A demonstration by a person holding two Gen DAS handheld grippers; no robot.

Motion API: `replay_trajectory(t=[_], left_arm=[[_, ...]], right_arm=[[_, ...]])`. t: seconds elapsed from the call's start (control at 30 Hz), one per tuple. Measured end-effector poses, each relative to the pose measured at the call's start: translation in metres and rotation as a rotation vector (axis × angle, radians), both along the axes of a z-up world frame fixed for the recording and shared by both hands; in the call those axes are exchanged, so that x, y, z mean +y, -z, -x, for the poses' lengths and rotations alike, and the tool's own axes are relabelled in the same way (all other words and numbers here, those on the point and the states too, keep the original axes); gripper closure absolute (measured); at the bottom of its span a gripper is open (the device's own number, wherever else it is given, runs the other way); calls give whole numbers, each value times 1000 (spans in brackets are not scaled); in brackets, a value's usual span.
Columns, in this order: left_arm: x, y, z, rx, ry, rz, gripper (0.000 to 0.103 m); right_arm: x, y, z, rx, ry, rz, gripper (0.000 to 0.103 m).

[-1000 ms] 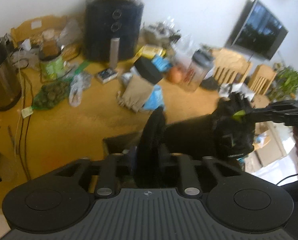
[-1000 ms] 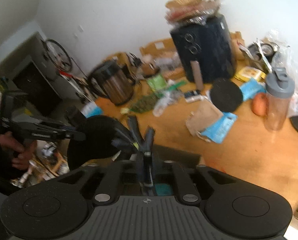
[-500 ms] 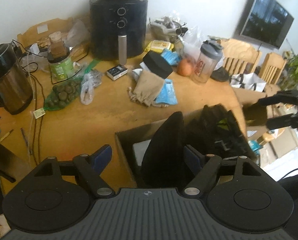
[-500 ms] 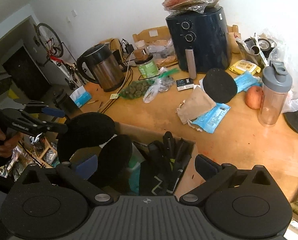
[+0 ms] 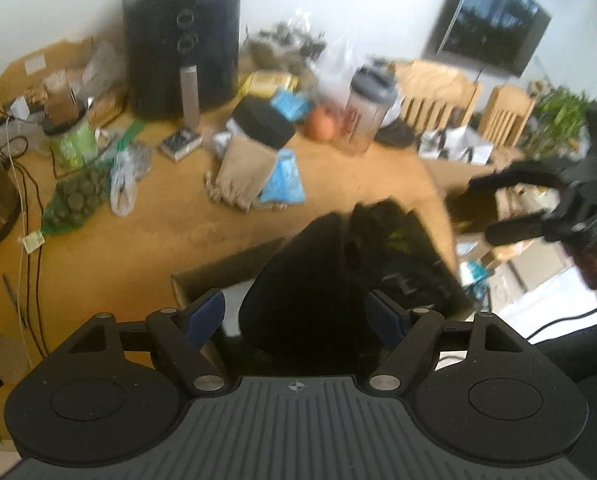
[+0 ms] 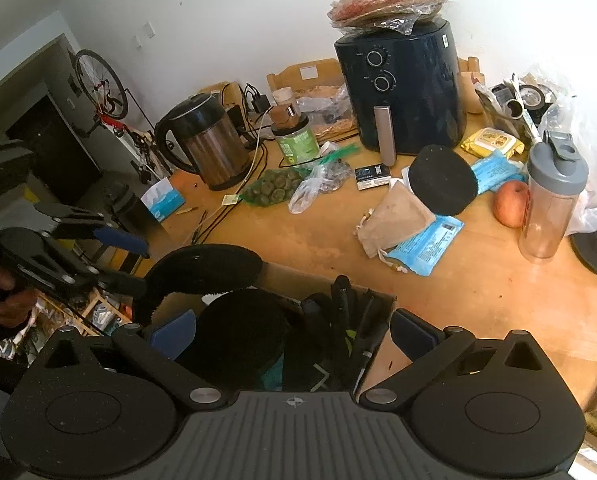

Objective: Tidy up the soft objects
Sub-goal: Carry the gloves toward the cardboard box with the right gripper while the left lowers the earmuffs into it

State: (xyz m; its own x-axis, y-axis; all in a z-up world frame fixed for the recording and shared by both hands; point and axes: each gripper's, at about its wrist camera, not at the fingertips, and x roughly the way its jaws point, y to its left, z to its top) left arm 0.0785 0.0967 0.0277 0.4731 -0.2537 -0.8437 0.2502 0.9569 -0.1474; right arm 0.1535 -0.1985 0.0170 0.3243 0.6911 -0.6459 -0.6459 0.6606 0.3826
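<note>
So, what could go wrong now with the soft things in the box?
The black round pad seems to hang half over the rim of the cardboard box, beside the open left hand-held gripper; it may slide out. The black gloves stick up between the fingers of the open right hand-held gripper and may snag when it withdraws.

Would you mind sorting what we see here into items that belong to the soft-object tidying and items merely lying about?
Job:
cardboard box
black pads
black gloves
tan cloth pouch

Lying about:
air fryer
kettle
apple
shaker bottle
</note>
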Motion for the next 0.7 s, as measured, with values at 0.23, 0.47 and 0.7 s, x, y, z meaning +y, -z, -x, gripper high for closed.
replay_trajectory(t=[0.23, 0.47, 0.7], left_arm=[[22, -20, 9, -83, -111, 93, 25], [40, -19, 4, -104, -300, 86, 25], [66, -23, 6, -131, -447, 95, 25]], right_arm=[[16, 6, 5, 52, -95, -62, 0], [79, 13, 16, 55, -295, -91, 4], [148, 36, 38, 34, -504, -14, 49]])
